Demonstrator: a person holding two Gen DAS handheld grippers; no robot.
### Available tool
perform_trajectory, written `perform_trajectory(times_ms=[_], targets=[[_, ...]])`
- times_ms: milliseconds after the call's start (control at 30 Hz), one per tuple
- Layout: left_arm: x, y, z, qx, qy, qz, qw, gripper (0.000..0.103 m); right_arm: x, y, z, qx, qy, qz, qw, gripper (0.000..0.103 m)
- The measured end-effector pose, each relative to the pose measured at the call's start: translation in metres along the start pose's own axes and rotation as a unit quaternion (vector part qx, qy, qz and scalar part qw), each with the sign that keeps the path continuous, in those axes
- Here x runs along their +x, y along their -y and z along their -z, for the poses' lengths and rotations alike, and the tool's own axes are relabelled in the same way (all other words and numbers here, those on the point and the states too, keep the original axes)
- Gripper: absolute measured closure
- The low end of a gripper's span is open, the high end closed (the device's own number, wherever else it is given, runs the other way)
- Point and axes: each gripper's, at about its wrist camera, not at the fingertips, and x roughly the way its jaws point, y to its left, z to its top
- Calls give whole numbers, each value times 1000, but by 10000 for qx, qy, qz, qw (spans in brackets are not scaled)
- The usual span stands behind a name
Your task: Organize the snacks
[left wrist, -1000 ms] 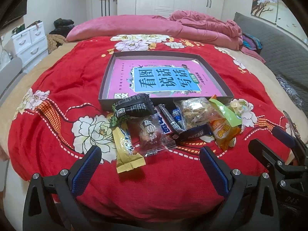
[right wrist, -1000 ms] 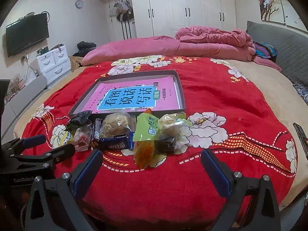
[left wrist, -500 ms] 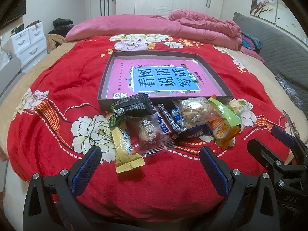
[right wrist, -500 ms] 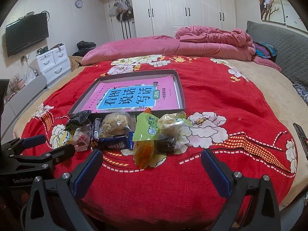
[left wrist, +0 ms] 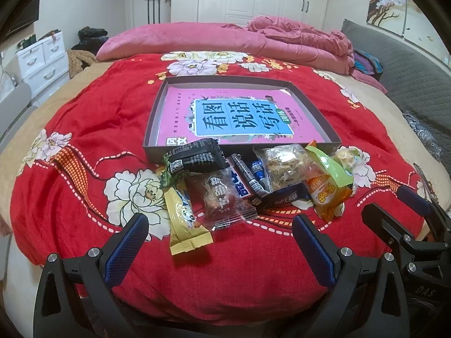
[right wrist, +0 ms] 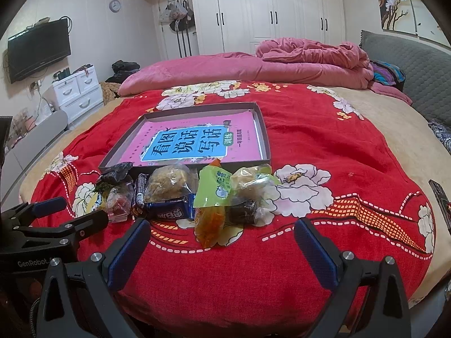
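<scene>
A pile of snack packets lies on the red flowered blanket [left wrist: 84, 146] just in front of a shallow dark box [left wrist: 152, 129] lined with a pink book. The pile holds a black packet [left wrist: 194, 157], a yellow stick pack [left wrist: 183, 219], a clear candy bag [left wrist: 220, 197], a dark blue bar [left wrist: 284, 197], a clear bag of brown snacks [left wrist: 284, 163] and an orange-green pouch [left wrist: 327, 186]. My left gripper [left wrist: 220, 236] is open and empty, just short of the pile. My right gripper [right wrist: 220, 236] is open and empty in front of the orange-green pouch [right wrist: 211, 197]. The box [right wrist: 263, 138] also shows there.
A pink duvet [left wrist: 253, 36] is heaped at the far end of the bed. White drawers [right wrist: 79, 90] and a wall TV [right wrist: 36, 48] stand at the left, and a grey padded headboard [right wrist: 408, 64] at the right. A dark remote [right wrist: 439, 197] lies at the right bed edge.
</scene>
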Motion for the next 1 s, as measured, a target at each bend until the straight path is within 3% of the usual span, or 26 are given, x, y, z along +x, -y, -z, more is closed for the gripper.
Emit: perform_trajectory(times_ms=[567,1000], targets=[[2,-12,-3,-201,16,20,9998,2,1,-1,-2,27,21,-14,10000,1],[17,-60,-9,-956,-239,-45,9951,2,11,20,-12,347,63,22,9994,1]])
